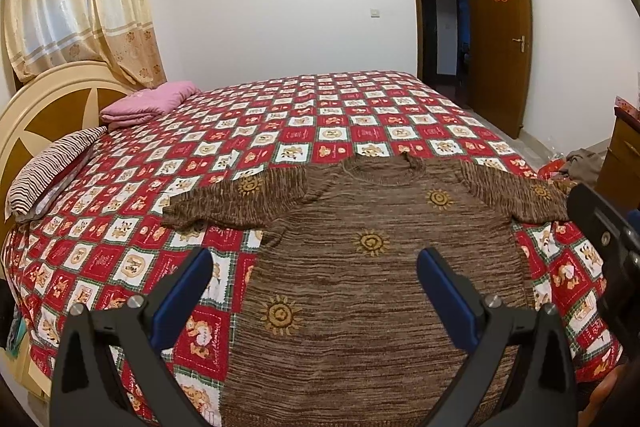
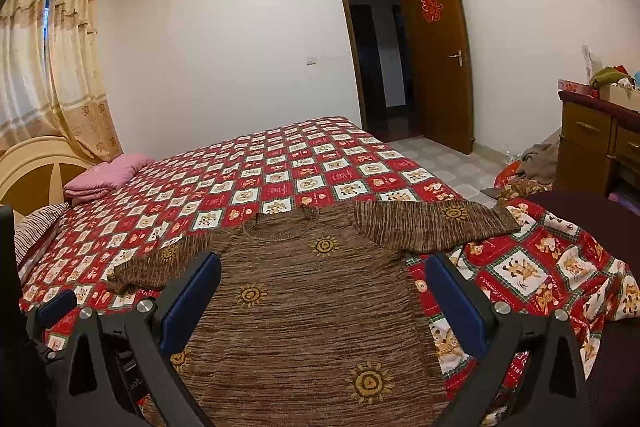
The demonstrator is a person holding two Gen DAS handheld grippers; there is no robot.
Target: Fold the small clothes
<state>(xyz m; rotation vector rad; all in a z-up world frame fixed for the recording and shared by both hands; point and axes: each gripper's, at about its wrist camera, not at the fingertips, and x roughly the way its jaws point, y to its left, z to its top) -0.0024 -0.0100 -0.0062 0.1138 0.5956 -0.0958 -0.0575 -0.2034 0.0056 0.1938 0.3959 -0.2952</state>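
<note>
The left gripper [image 1: 314, 293] and right gripper [image 2: 322, 297] hang spread wide and empty just above the brown sweater's [image 1: 360, 287] hem. The sweater lies flat on the quilt [image 1: 120, 247] ahead, sleeves spread farther out. A deep pinch could catch the quilt too.

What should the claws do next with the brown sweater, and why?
Probably lower the left claw toward the sweater's left sleeve to fold it in. The sweater lies flat on the bed with both sleeves spread out, and both claws, the right claw too, are open and holding nothing.
</note>
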